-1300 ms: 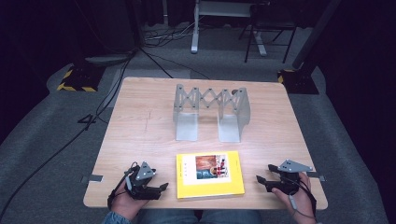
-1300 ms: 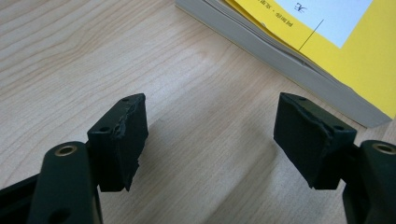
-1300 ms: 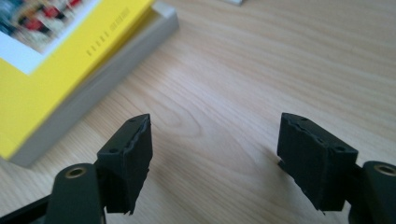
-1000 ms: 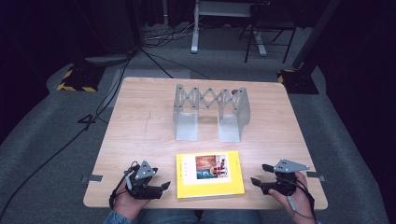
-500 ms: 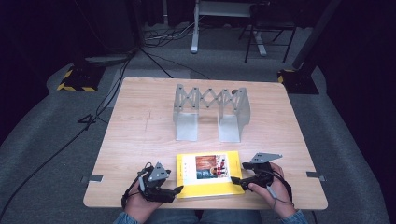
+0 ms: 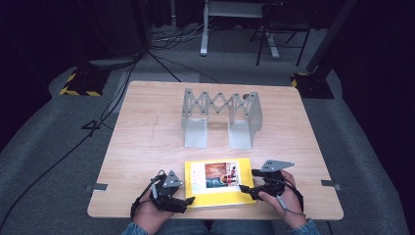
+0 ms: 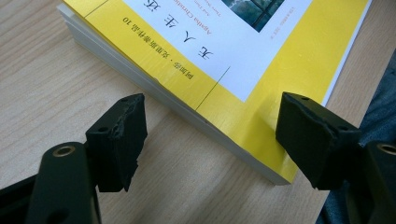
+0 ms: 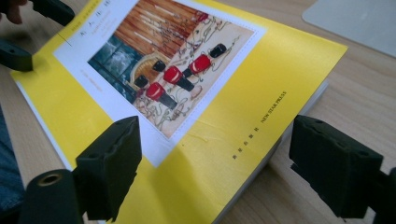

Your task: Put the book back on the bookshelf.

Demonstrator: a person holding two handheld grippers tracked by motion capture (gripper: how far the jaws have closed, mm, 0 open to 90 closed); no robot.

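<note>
Now, left to right across the desk (image 6: pixel 147 142):

Left gripper (image 6: pixel 188 200): one, held in the person's left hand at about 7 o'clock on the desk; jaws apart, straddling the book's near left corner with nothing clamped; one jaw over the bare wood, the other over the yellow cover.

Book (image 6: pixel 220 183): one, yellow with a white picture panel, lying flat and closed at 6 o'clock, by the near edge, between the two grippers.

Rack (image 6: pixel 220 115): one grey metal folding stand with a scissor-lattice back, at 12 o'clock beyond the book, well apart from it; two upright ends, the bay between them holds nothing.

Right gripper (image 6: pixel 244 187): one, in the right hand at about 5 o'clock; jaws apart, spanning the book's right edge, not closed on it.
</note>
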